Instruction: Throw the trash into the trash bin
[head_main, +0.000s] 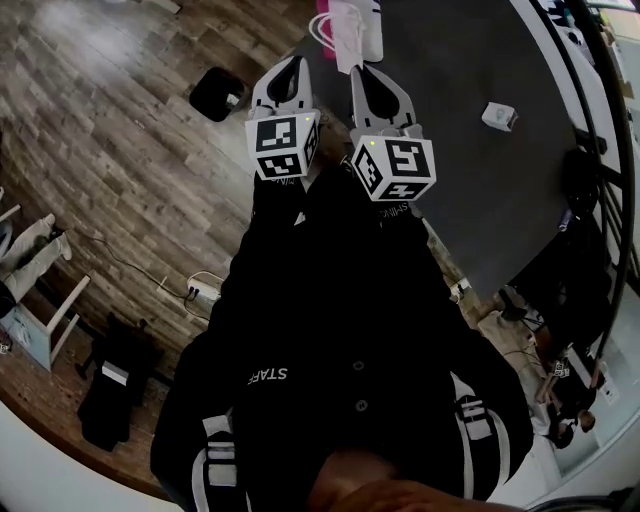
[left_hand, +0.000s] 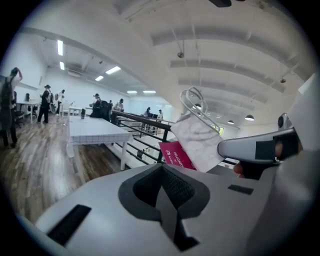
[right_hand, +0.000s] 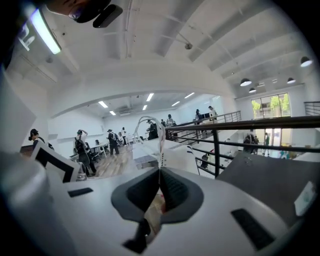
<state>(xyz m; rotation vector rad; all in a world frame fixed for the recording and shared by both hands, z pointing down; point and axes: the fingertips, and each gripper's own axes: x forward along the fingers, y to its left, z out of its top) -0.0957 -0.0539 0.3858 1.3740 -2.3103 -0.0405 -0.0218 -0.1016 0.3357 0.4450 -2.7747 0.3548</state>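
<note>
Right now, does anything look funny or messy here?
Nothing spilled. The right tool pinches a white bag by one edge, so it sticks out tilted, and a small white thing lies alone on the dark table.

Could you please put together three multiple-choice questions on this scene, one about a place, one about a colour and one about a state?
1. Where does the small white object lie?
A. on the wooden floor
B. on the dark table
C. on a chair

2. What colour is the printed sheet beside the white bag?
A. green
B. blue
C. pink

3. How does the left gripper stand?
A. shut, with nothing in it
B. wide open
C. shut on the bag

Answers:
1 B: the head view shows it resting on the dark tabletop.
2 C: the left gripper view shows it pink against the white bag.
3 A: its jaws meet with nothing between them. The right gripper is the one clamped on the bag.
</note>
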